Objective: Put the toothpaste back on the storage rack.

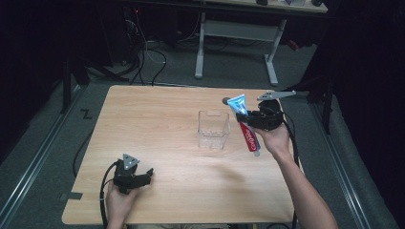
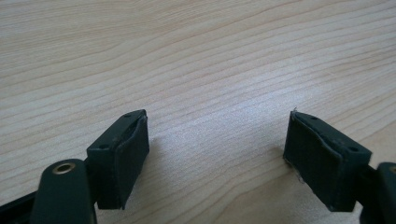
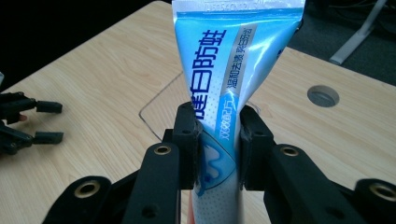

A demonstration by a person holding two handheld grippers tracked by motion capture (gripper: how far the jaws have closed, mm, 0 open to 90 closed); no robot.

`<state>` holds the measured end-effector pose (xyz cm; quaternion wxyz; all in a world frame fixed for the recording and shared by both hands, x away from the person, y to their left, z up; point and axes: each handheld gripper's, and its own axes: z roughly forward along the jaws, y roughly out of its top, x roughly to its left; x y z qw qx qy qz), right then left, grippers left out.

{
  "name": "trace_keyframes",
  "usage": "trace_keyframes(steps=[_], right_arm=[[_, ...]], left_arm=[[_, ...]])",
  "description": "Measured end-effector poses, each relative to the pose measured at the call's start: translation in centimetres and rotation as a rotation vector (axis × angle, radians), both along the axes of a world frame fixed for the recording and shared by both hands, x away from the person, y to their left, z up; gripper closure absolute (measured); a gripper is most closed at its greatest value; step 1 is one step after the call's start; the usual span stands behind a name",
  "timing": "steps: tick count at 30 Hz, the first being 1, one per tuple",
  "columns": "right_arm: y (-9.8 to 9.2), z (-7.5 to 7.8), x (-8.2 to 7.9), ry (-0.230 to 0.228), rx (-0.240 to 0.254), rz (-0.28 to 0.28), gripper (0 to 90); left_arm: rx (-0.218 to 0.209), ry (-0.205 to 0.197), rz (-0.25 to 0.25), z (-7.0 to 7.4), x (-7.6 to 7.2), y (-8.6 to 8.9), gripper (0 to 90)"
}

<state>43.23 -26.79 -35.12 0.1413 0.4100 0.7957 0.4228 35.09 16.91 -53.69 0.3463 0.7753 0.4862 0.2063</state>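
A blue, white and red toothpaste tube (image 1: pixel 243 125) hangs above the table's right side, crimped end up and away, cap end toward the person. My right gripper (image 1: pixel 253 118) is shut on its middle; in the right gripper view both pads squeeze the tube (image 3: pixel 224 88) at my right gripper (image 3: pixel 218 140). A clear plastic box (image 1: pixel 213 129) stands open-topped just left of the tube, and its rim (image 3: pixel 156 100) shows behind the jaws. My left gripper (image 1: pixel 149 175) rests near the front left of the table, open, with bare wood between its jaws (image 2: pixel 215 154).
The wooden table (image 1: pixel 157 124) has a round cable hole (image 1: pixel 226 100) near its back right, also seen as the hole (image 3: pixel 323 95). A white desk frame (image 1: pixel 236 33) and cables lie on the floor beyond the table's far edge.
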Motion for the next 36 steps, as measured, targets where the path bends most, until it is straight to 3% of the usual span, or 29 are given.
trace_keyframes(steps=[21,36], right_arm=[[2.8,1.7,1.1,-0.069,0.039,0.045,72.7],[4.1,2.4,2.2,-0.107,0.067,0.04,72.6]], left_arm=[[0.0,0.0,0.0,0.0,0.0,0.0,22.4],[0.001,0.0,-0.001,0.0,0.0,0.0,22.4]])
